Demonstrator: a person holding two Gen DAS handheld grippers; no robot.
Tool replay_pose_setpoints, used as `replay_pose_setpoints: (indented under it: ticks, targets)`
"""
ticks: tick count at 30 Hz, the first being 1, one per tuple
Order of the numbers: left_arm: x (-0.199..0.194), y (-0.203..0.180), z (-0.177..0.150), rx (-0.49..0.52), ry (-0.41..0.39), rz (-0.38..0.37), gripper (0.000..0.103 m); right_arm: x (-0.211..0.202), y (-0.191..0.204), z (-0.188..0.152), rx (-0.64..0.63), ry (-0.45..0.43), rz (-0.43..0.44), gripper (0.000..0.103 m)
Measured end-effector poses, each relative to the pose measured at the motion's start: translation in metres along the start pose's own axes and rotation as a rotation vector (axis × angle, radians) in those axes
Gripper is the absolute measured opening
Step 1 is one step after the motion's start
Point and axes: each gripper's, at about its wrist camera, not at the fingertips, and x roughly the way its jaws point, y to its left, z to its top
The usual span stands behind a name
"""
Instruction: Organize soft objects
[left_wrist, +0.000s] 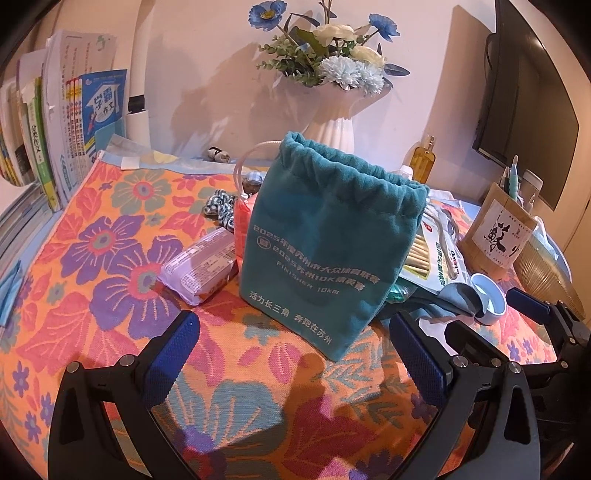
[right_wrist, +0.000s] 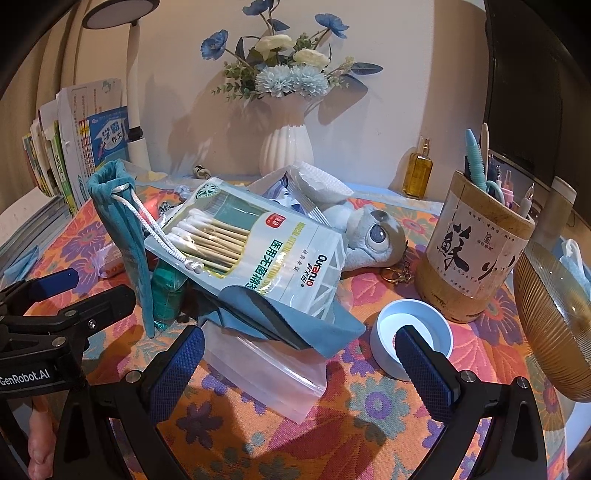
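Note:
A teal drawstring pouch (left_wrist: 325, 240) stands upright and open-mouthed on the floral cloth (left_wrist: 110, 295); it shows at the left of the right wrist view (right_wrist: 122, 221). My left gripper (left_wrist: 295, 343) is open just in front of it, holding nothing. A cotton swab pack (right_wrist: 255, 243) leans on a blue cloth (right_wrist: 317, 317) over a clear zip bag (right_wrist: 269, 373). A grey plush toy (right_wrist: 373, 236) lies behind them. My right gripper (right_wrist: 301, 354) is open and empty in front of the zip bag.
A purple tissue pack (left_wrist: 199, 266) and a blue-white rope knot (left_wrist: 218, 206) lie left of the pouch. A white round dish (right_wrist: 413, 336), a bamboo pen holder (right_wrist: 476, 262), a ribbed amber bowl (right_wrist: 554, 321), a white flower vase (right_wrist: 286, 147), an oil bottle (right_wrist: 417, 173) and books (left_wrist: 55, 129) surround the cloth.

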Motion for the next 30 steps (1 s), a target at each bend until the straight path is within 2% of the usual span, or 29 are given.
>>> replay_pose_setpoints:
  ticks: [5, 13, 22, 30]
  targets:
    - [0.0, 0.0, 0.0, 0.003, 0.0, -0.002, 0.102, 0.001, 0.0, 0.001, 0.0, 0.002, -0.001, 0.103]
    - [0.002, 0.009, 0.001, -0.053, 0.012, -0.027, 0.102, 0.001, 0.0, 0.0, -0.004, 0.004, -0.004, 0.103]
    - [0.002, 0.009, 0.001, -0.06, 0.011, -0.035, 0.102, 0.002, -0.004, 0.0, 0.028, 0.014, 0.011, 0.103]
    - [0.002, 0.009, 0.001, -0.058, 0.016, -0.032, 0.102, 0.001, 0.002, 0.0, -0.004, 0.01, -0.006, 0.103]
